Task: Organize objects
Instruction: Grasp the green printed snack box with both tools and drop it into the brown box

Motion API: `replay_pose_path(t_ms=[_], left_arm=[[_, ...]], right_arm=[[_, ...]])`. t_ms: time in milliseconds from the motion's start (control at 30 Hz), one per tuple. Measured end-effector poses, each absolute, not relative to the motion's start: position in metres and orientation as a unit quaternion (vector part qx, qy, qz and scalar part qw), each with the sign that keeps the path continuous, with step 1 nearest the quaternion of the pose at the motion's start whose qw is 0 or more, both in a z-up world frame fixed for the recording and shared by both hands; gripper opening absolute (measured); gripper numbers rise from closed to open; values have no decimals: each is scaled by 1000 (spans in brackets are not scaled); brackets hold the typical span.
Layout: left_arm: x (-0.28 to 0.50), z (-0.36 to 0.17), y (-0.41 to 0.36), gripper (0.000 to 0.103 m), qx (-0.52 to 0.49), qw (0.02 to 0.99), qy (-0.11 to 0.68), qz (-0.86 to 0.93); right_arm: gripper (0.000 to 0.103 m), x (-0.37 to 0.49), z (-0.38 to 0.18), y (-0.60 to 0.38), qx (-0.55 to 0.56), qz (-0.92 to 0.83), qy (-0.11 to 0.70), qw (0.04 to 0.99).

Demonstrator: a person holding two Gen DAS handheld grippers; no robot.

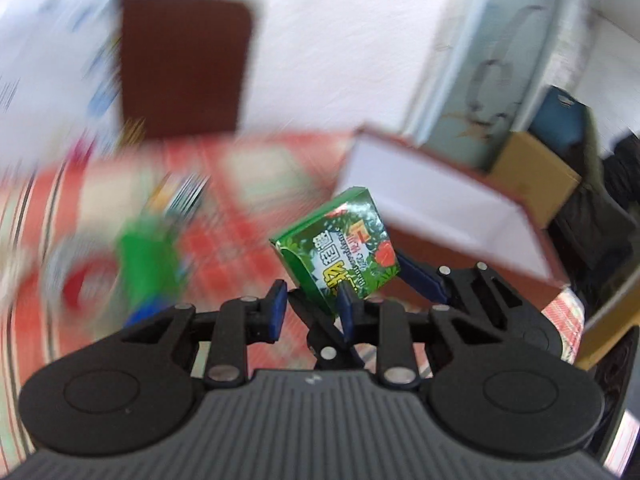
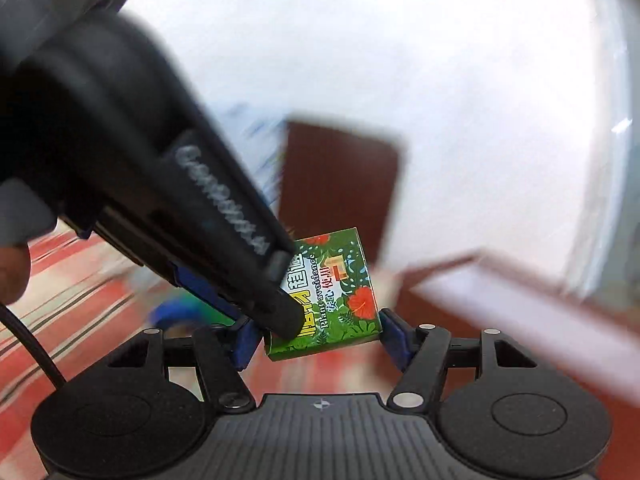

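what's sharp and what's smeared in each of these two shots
Left wrist view: the small green printed carton and the left gripper are sharp, while the red checked tablecloth and the dark brown panel smear. Right wrist view: the carton is readable, the white wall glares, and fisheye bends the edges.
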State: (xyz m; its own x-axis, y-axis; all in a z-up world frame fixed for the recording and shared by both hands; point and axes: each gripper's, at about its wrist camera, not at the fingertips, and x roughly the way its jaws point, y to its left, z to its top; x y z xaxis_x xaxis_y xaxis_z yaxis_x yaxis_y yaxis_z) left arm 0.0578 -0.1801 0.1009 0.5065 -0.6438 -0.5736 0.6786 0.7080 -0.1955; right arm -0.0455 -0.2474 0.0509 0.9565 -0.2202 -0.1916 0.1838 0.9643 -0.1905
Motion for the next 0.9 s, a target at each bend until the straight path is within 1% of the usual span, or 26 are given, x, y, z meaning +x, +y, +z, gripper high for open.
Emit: replay_pose_path(t_ms=[100,167,233,367,500,533,600,733,900], left_arm=[[48,123,-216,30,66,865,272,-415],[46,127,-242,31,89,862,255,-430],[50,124,-266,31,100,856,247,-442],[58,109,-299,33,106,850,259,-447],[62,92,-317,34,120,851,272,-432],[61,91,-318,34,124,854,273,-425],[61,89,-317,36,123,857,274,-419],[55,98,-305,36,123,864,262,-411],[39,109,-259,36,85,877,241,-407]], right_arm=[[61,-52,67,-274,-87,-164,58,981],[61,-51,73,-294,-81,-193,50,977],[61,-50,75,-316,-67,-218,54,972],[61,-44,67,-350,-40,-242,83,966],[64,-35,54,-367,-16,-245,121,962],[66,-36,53,-369,-6,-243,118,963],[66,-41,53,-367,-1,-246,113,963],[66,-44,55,-356,-6,-243,103,965],[67,-58,57,-322,-20,-218,67,973]])
